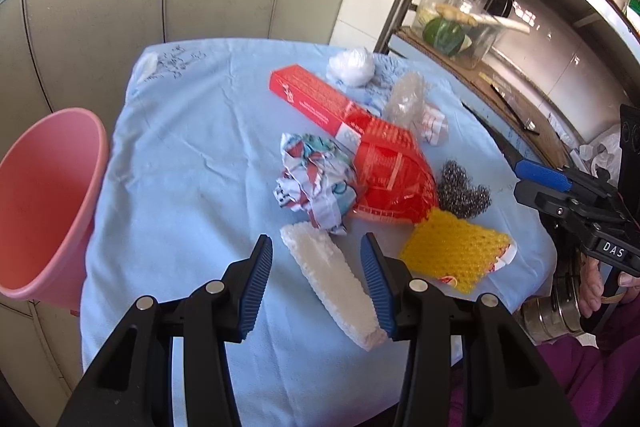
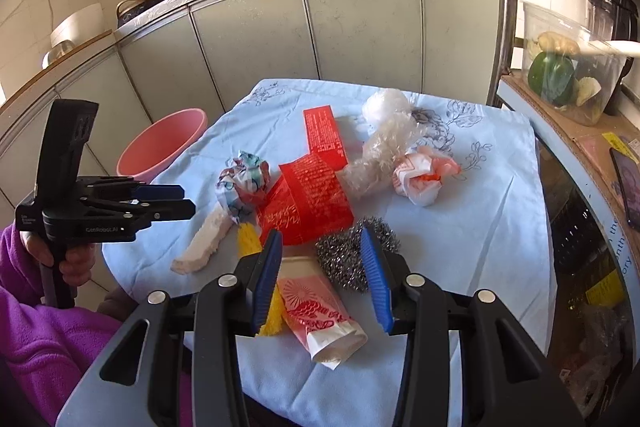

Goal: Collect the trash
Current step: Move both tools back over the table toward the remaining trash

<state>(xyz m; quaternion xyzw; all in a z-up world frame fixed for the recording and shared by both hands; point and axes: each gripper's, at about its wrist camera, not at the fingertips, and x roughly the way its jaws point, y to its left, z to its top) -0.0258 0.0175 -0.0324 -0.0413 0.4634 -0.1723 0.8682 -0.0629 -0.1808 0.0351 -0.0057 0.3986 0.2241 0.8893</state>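
Pink bin at nine o'clock of the table, off the edge of the blue cloth, mouth tipped toward the tabletop. Likely parked there so trash can be dropped in with a short sideways carry. It looks empty from this angle.

Left gripper over the near edge, pitched down, jaws wide with nothing clamped. White foam strip lies between the fingers, its long side running along them; one end looks close to the right pad, contact uncertain. The alignment suggests the foam is the left hand's first pick.

Centre heap, twelve o'clock from the foam: crumpled printed paper, touching a red plastic wrapper that overlaps the long red box. White plastic wad and clear bubble wrap at the far side. Everything is piled loose on the cloth, nothing sorted yet.

Yellow foam net and steel scourer at three o'clock of the heap.

Right gripper hovers above them, jaws moderately open and empty. Below it, a red-printed paper cup lies on its side, overlapping the net; the scourer sits just by the right finger. Which one it is meant for I cannot say.
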